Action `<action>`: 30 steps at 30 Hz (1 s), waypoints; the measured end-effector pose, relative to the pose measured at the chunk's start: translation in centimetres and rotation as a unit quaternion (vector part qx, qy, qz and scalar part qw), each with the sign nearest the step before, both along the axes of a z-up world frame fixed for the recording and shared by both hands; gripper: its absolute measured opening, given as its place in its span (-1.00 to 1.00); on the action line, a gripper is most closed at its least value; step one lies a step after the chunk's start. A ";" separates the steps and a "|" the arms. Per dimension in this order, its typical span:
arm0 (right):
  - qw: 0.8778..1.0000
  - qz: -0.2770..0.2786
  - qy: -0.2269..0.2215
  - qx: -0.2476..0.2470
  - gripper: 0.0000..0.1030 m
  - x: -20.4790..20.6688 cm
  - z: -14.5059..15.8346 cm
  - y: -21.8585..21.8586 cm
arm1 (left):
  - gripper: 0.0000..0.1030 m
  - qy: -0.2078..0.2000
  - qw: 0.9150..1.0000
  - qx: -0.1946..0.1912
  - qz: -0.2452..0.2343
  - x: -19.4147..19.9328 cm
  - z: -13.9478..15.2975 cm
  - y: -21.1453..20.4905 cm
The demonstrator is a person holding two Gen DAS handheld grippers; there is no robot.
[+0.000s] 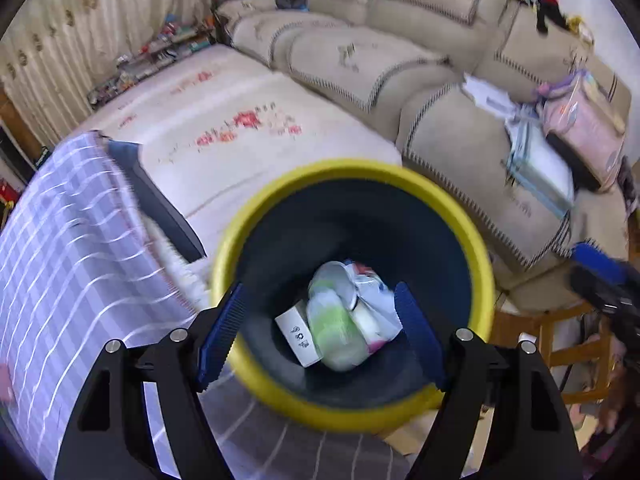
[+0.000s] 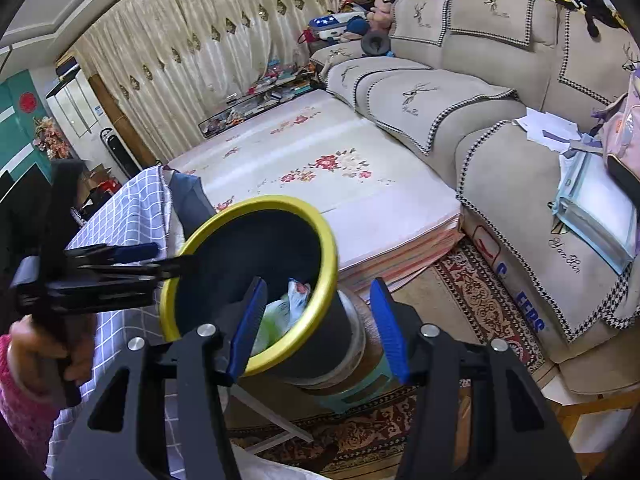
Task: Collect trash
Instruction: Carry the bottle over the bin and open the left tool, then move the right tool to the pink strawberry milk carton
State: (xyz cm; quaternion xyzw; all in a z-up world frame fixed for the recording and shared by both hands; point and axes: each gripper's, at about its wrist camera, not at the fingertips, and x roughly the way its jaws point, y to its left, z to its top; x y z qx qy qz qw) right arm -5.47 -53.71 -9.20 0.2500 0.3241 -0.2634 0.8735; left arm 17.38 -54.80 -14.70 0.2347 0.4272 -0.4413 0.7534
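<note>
Living room, beige sofa (image 2: 500,152) lying upper right; yellow-rimmed bin (image 1: 352,296) sitting centre frame, holding trash (image 1: 340,320); left gripper (image 1: 320,332) hovering above, fingers spread, empty; right gripper (image 2: 320,328) spread, empty; advisable: confirming the drop, withdrawing clear of the rim

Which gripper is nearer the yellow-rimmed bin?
Left. The left gripper hangs open right over the yellow-rimmed bin, above the trash. The right gripper is open too, back from its near rim, beside it.
</note>
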 end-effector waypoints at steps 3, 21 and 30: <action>1.000 0.018 0.001 0.000 0.00 1.2 0.0 1.1 | 0.52 -0.004 0.999 -0.044 0.023 -0.7 2.7 4.6; 0.947 0.321 0.008 -0.027 0.02 20.2 2.6 19.1 | 0.65 -0.112 0.918 -0.135 0.356 -2.6 9.7 42.4; 0.897 0.438 0.019 -0.061 0.08 31.0 1.7 29.3 | 0.66 -0.096 0.895 -0.144 0.410 -2.1 8.5 49.2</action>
